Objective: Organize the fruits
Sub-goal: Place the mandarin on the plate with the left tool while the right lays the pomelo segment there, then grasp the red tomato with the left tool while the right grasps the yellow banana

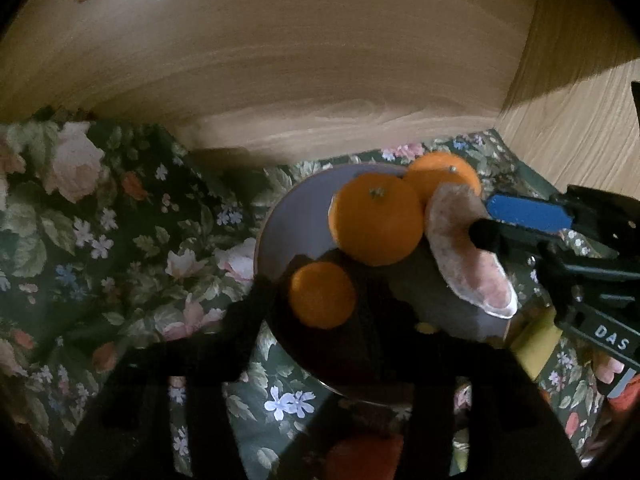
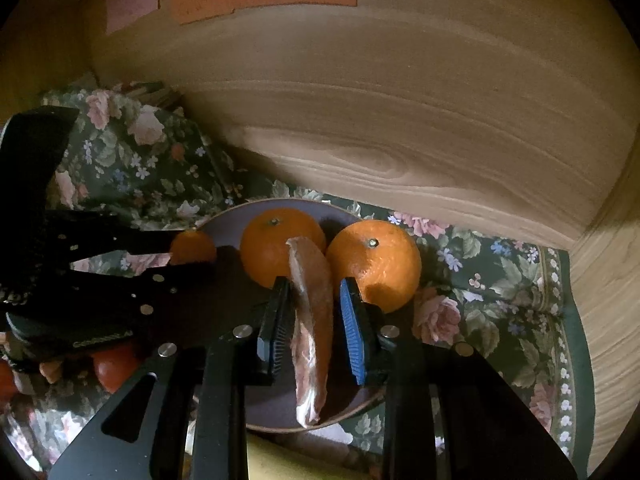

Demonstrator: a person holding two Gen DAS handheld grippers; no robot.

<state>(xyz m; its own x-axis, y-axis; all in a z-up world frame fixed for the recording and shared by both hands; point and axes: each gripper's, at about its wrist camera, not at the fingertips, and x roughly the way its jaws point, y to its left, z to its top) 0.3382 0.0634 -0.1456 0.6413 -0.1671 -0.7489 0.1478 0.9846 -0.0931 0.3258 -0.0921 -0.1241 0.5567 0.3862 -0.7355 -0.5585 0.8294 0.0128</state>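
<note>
A purple plate (image 1: 288,216) (image 2: 228,220) on the floral cloth holds a large orange (image 1: 376,220) (image 2: 276,244), a small orange (image 1: 322,294) (image 2: 192,246) and a pale pink fruit wedge (image 1: 468,248) (image 2: 312,320). A second large orange (image 1: 444,172) (image 2: 376,260) sits at the plate's far edge. My right gripper (image 2: 312,320) (image 1: 486,220) is open with its blue-padded fingers either side of the wedge, apart from it. My left gripper (image 1: 320,300) straddles the small orange, fingers in shadow and apart.
A wooden wall (image 1: 300,60) stands right behind the plate, with a wooden side panel (image 1: 580,128) on the right. Floral cloth (image 1: 100,220) covers the surface, bunched at the left. A red fruit (image 2: 114,364) and something yellow (image 1: 536,340) lie near the plate's front.
</note>
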